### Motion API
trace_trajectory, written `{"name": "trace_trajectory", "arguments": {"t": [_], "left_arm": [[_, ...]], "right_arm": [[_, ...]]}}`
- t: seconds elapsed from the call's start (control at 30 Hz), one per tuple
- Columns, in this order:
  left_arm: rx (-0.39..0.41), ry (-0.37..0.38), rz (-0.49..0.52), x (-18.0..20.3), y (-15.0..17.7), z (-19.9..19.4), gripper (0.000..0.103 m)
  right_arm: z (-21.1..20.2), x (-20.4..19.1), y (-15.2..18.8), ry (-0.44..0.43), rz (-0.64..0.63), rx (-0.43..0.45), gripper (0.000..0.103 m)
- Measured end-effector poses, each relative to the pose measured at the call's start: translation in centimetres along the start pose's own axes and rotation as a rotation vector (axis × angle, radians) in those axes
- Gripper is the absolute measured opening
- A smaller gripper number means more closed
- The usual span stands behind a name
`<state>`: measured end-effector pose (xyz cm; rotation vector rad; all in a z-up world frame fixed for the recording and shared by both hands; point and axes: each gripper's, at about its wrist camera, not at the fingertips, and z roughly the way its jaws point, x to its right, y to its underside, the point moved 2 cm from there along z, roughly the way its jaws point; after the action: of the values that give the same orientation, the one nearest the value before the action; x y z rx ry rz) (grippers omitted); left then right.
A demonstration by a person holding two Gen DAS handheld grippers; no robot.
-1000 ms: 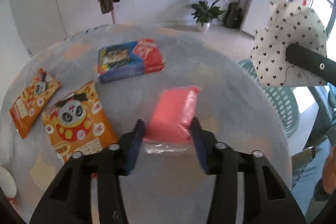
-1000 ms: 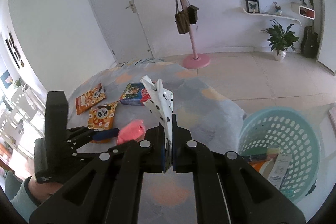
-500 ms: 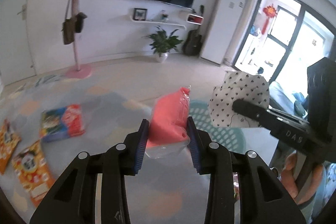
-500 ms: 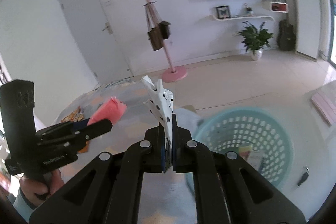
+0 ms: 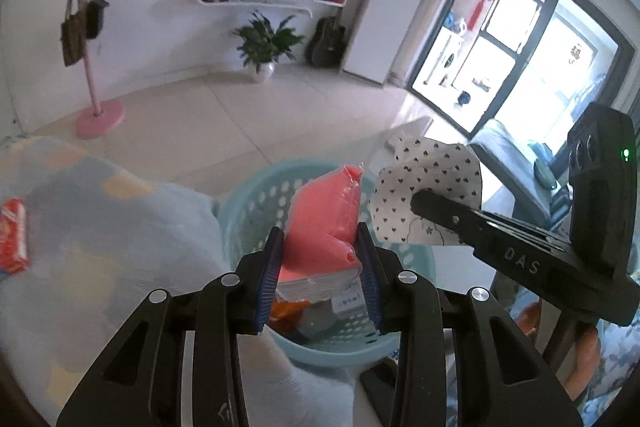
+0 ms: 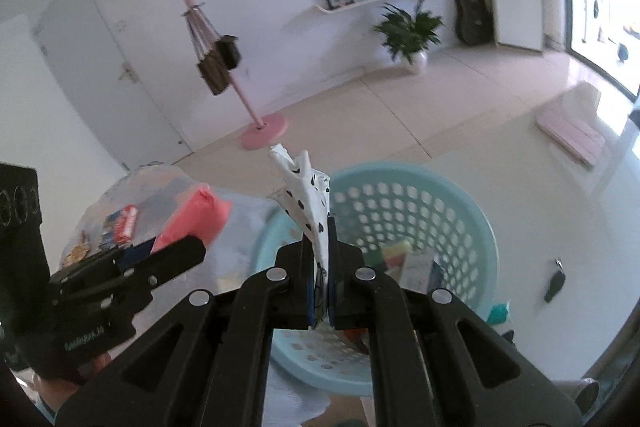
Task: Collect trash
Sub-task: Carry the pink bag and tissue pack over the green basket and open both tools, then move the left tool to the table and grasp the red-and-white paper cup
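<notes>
Left wrist view: left gripper (image 5: 320,267), fingers clamped on pink packet (image 5: 324,223) above teal basket (image 5: 240,211); right gripper (image 6: 320,283), fingers fully shut on spotted wrapper (image 6: 308,203) over same basket. Risk: packet sits near basket's counter-side rim and could drop outside; light wrapper may drift or cling on release.

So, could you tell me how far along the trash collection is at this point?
Done: several items already lie in the teal basket. In hand: the left gripper clamps a pink packet and the right gripper a heart-print wrapper, both held over the basket, unreleased. Left: a red-and-blue pack and orange packets remain on the rug.
</notes>
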<state>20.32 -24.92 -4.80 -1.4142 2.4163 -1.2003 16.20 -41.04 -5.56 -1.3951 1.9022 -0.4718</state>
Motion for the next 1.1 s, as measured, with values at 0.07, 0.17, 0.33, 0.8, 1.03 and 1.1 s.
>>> {"name": "trace_trajectory", "arguments": {"t": [0.07,0.17,0.33,0.8,1.03,1.1], "left_arm": [[-0.016,0.007,0.005,0.2,0.2,0.8,0.035],[-0.027,0.002,0.020,0.1,0.4,1.4,0.036],[-0.017,0.012,-0.010,-0.2,0.8,1.1,0.061],[0.052,0.022,-0.004,-0.3,1.1,-2.2,0.061],[0.128,-0.010,0.002,-0.9,1.5,-6.1,0.061],[0.155,-0.031,-0.004,-1.3,1.8,-7.7,0.061]], "right_arm": [[0.4,0.4,0.1,0.023,-0.001,-0.006,0.003],[1.3,0.9,0.1,0.035,0.009,-0.039,0.004],[2.3,2.0,0.5,0.058,0.045,-0.075,0.023],[-0.3,-0.4,0.1,0.029,0.006,0.000,0.057],[-1.6,-3.4,0.1,-0.003,-0.044,0.020,0.057],[-1.9,-4.6,0.2,-0.020,-0.062,0.023,0.057]]}}
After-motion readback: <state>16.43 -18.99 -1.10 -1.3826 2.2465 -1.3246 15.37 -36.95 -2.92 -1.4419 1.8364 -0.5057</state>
